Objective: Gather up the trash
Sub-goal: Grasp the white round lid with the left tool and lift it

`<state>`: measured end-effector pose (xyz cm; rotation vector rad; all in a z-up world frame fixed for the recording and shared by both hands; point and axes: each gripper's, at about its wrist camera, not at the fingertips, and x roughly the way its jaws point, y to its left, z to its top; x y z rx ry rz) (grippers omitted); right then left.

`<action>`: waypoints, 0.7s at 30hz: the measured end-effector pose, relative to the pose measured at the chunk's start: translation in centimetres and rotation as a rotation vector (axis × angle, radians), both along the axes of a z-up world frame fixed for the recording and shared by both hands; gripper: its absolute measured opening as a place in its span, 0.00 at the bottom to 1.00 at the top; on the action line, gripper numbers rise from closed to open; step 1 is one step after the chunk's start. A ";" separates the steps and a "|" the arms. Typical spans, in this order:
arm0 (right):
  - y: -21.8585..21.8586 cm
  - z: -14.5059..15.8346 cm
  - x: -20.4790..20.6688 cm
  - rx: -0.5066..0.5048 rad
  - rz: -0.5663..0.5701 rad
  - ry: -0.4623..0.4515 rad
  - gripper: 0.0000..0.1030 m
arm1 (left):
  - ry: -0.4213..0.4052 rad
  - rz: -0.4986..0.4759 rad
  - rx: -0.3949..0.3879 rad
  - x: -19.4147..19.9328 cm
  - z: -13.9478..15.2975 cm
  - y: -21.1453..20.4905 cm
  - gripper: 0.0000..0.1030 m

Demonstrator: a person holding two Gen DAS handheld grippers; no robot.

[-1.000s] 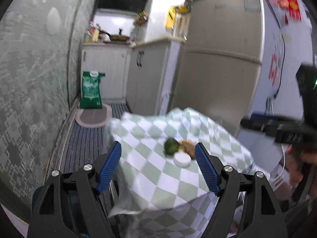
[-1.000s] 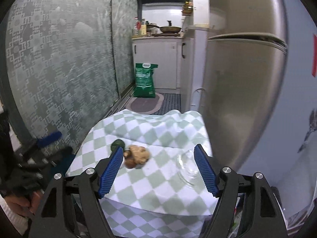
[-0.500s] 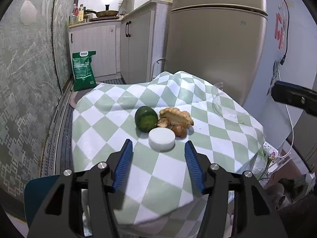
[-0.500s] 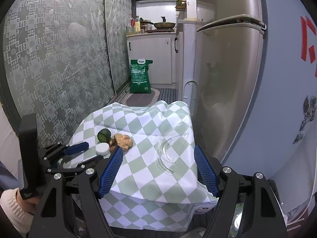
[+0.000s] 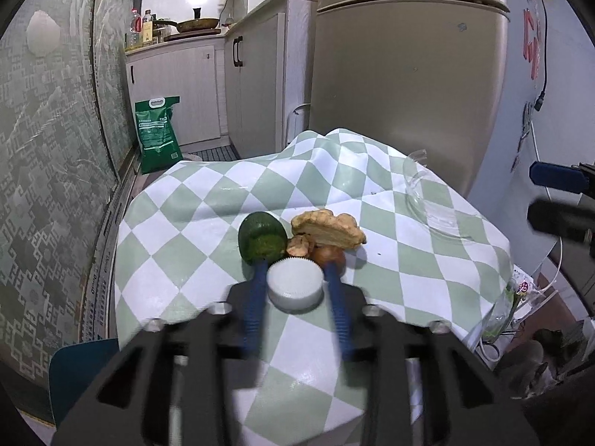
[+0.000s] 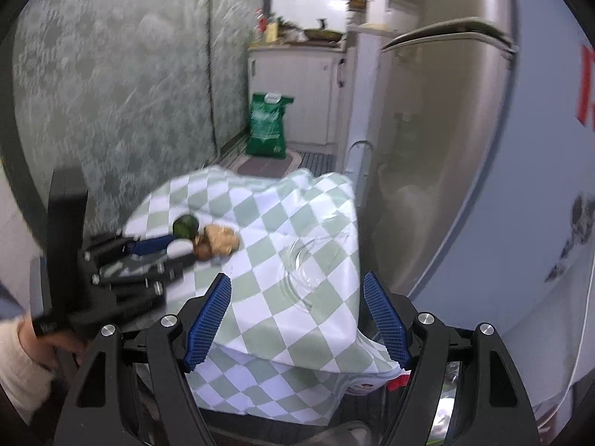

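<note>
A white bottle cap lies on the green-and-white checked tablecloth. Just behind it are a dark green round fruit, a piece of ginger and a small brown bulb. My left gripper reaches over the near edge; its jaws are closing, with the cap between the blue fingers and a thin gap still showing. In the right wrist view my right gripper hangs open in front of a clear glass bowl, holding nothing. The left gripper shows there at the pile.
A beige fridge stands close behind the table. White cabinets and a green sack are down the narrow aisle. A patterned wall runs along the left. Bags and cables sit low beside the table's right edge.
My left gripper came forward and down to the pile, and its fingers narrowed around the white cap. The right gripper stayed wide and barely moved.
</note>
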<state>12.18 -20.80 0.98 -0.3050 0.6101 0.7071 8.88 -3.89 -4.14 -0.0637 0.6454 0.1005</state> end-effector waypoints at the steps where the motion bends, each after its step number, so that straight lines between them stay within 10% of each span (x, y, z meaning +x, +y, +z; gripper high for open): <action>1: 0.5 -0.4 -0.1 -0.043 0.015 -0.015 0.73 | -0.001 -0.001 -0.005 0.0 0.0 0.1 0.31; 21: 5.8 -4.0 2.5 -0.301 0.114 -0.133 0.34 | -0.098 0.025 -0.218 -3.7 3.1 4.9 0.31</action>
